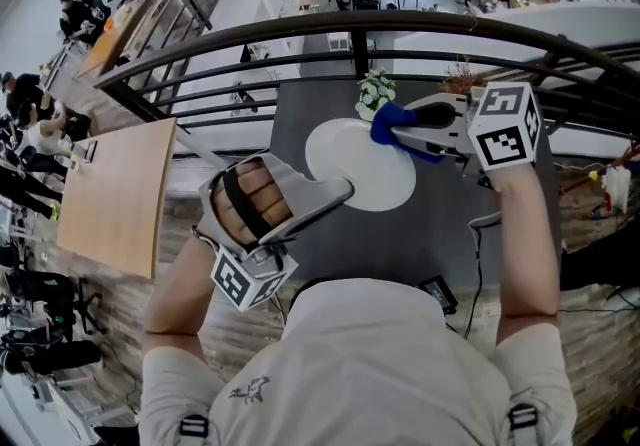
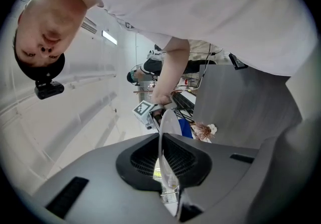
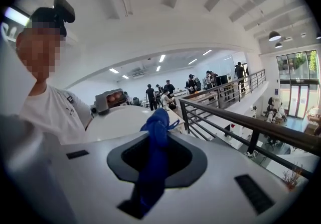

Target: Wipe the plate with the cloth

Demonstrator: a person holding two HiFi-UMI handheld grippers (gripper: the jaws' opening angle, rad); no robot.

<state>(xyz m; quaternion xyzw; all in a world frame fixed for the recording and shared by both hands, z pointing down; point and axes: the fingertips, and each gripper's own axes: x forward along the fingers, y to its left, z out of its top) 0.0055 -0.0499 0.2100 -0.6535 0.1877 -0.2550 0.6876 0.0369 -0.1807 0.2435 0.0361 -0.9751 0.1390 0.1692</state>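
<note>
A person stood at a dark table [image 1: 400,234] on a mezzanine, a hand-held gripper in each hand, and worked on a white plate [image 1: 365,159] held over the tabletop. The left gripper [image 1: 338,194] was clamped on the plate's near-left rim. That gripper's own view showed the plate edge-on, pinched between the two jaws. From the head view the plate's face was turned up toward the camera.

The right gripper [image 1: 395,131] came in from the right with its jaws closed on a blue cloth [image 1: 388,122]. The cloth was bunched into a knot at the jaw tips, and a strip of it ran back between the jaws. The knot lay at the plate's far-right rim (whether it pressed on the surface could not be made out).

A small vase of white flowers [image 1: 376,91] stood on the table just beyond the plate, close to the cloth. A dark metal railing [image 1: 350,29] curved past the far side of the table, with a lower floor of desks and people visible beneath it. A pale wooden tabletop [image 1: 115,194] sat well apart to the left. A cable [image 1: 475,234] trailed across the table near the person's right forearm.
</note>
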